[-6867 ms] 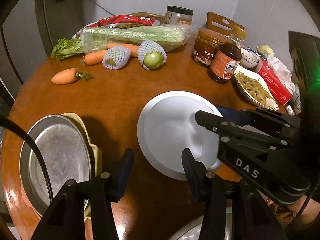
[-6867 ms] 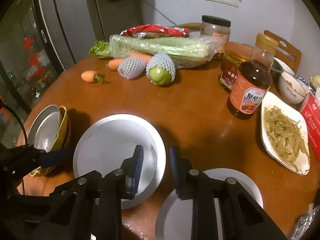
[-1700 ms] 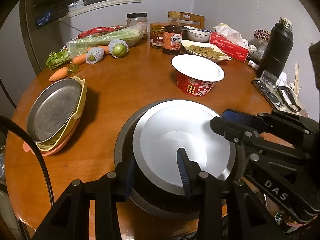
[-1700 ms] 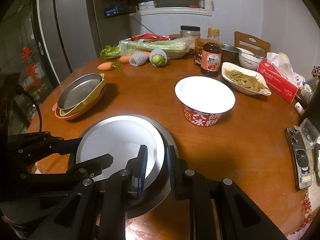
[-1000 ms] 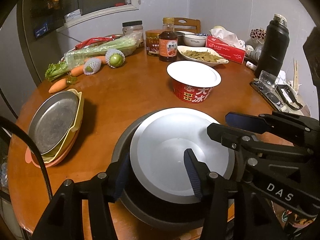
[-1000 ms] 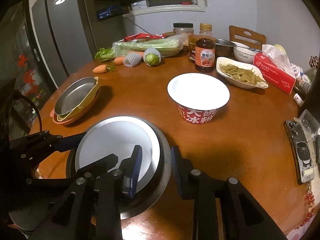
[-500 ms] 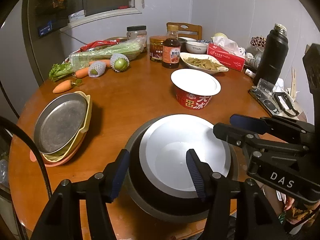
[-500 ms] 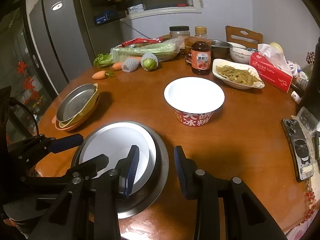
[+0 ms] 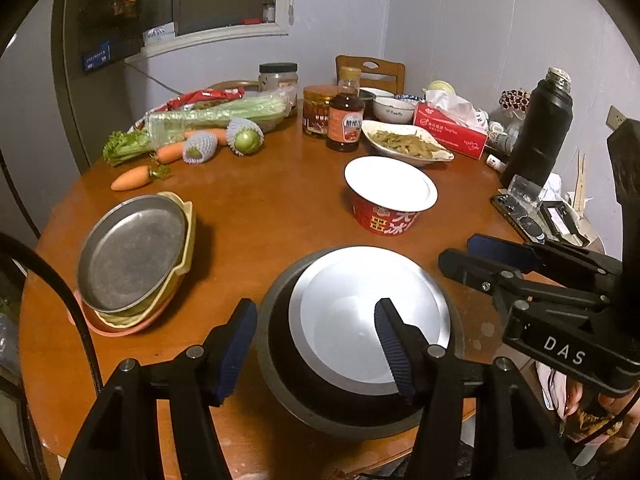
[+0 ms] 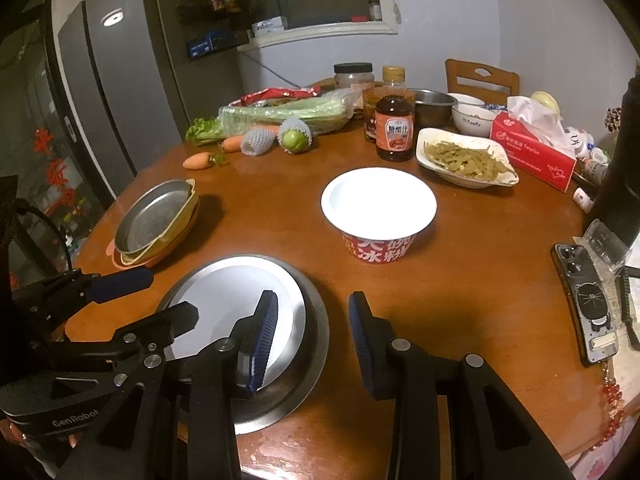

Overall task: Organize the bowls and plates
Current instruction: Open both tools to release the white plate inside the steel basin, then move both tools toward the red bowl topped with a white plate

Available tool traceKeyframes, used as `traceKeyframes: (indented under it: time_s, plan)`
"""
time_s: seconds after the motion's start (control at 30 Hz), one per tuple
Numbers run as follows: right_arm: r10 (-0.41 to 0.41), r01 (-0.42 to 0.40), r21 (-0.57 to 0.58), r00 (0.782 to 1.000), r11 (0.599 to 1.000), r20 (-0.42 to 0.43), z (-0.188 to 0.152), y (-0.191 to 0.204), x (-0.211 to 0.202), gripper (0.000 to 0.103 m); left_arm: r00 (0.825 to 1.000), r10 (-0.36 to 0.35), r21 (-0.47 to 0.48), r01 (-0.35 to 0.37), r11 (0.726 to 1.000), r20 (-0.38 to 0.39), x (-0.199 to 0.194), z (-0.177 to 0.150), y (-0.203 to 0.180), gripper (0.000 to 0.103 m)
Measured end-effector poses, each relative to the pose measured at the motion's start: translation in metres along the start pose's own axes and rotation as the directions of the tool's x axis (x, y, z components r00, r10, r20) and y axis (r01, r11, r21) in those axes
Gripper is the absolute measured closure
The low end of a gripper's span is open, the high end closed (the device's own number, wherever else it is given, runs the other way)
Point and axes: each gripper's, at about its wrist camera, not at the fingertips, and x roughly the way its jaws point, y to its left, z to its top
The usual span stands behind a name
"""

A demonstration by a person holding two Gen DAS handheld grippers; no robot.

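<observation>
Left gripper (image 9: 316, 344): one, jaws spread wide, holding nothing; it hangs above the near stack, one finger left of the stack's edge and the other over the white plate.
Right gripper (image 10: 312, 332): one, jaws apart and empty; its left finger is over the white plate's right rim, its right finger over bare table.
Near stack: two pieces, a white plate (image 9: 360, 320) lying inside a larger dark metal plate (image 9: 280, 360), at the near edge of the round wooden table (image 9: 260, 220).
Left stack: three pieces nested, a grey metal pan (image 9: 132, 252) on top, a yellow dish (image 9: 186, 236) under it, a pink plate (image 9: 120, 326) at the bottom; well apart from the near stack.
Paper bowl (image 9: 390, 200): one, red with a white inside, upright, beyond the near stack.
Food dish (image 9: 406, 146): one white dish of greenish vegetables at the far side.
Small bowls (image 10: 470, 118): two white ones behind the food dish, plus one metal bowl (image 10: 432, 106).
Bottles and jars: one sauce bottle (image 9: 346, 120), two jars behind it.
Carrots (image 9: 132, 178): three in view, beside two net-wrapped fruits (image 9: 244, 140) and one bag of celery.
Flask (image 9: 540, 128): one, black, at the right.
Tissue box (image 9: 450, 132): one, red.
</observation>
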Motion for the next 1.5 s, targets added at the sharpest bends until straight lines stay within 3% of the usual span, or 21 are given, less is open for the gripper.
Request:
traceKeyframes:
  time_s: [0.17,0.8,1.5]
  plan:
    - [-0.004,0.004,0.0,1.0,1.0,0.026,0.003,0.001,-0.011,0.053,1.0,0.015,0.005,-0.015,1.0,0.024,-0.011,0.004,-0.001,0.042]
    - [-0.043,0.036,0.053,0.99,0.998,0.138,0.027,-0.021,-0.043,0.046,0.998,-0.008,0.023,0.007,1.0,0.058,-0.003,0.048,-0.004,0.042]
    - [-0.099,0.091,0.114,0.992,0.989,0.073,0.065,-0.062,0.002,0.044,0.999,-0.033,0.048,0.033,0.998,0.001,0.055,0.101,-0.013,0.042]
